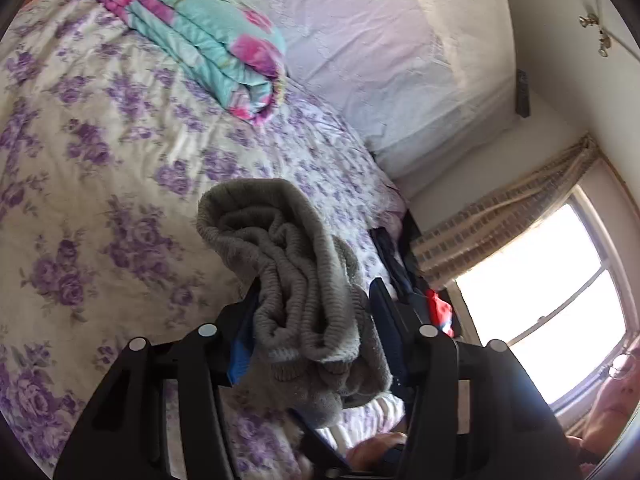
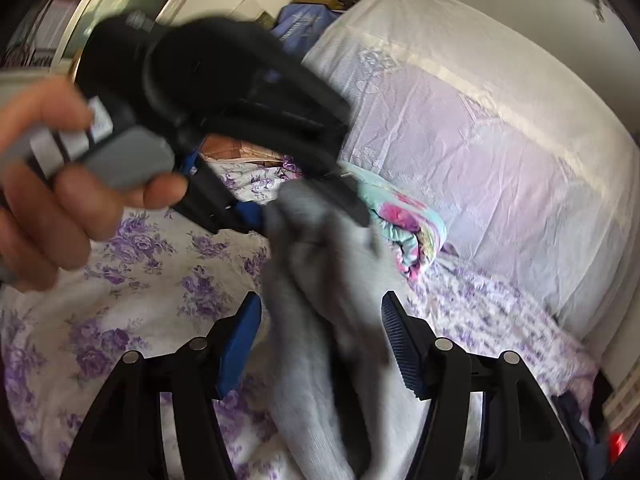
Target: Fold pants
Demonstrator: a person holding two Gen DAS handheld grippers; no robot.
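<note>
The grey knitted pants (image 1: 296,272) are bunched between the fingers of my left gripper (image 1: 316,300), which is shut on them and holds them above the bed. In the right wrist view the pants (image 2: 320,300) hang down from the left gripper (image 2: 308,208), held by a hand. My right gripper (image 2: 320,312) is open, its blue pads either side of the hanging fabric without pinching it.
The bed has a white sheet with purple flowers (image 1: 100,160). A folded turquoise and pink quilt (image 1: 208,40) lies by a pale headboard cover (image 1: 360,60). A bright window (image 1: 560,300) and dark clothes (image 1: 400,264) are at the bedside.
</note>
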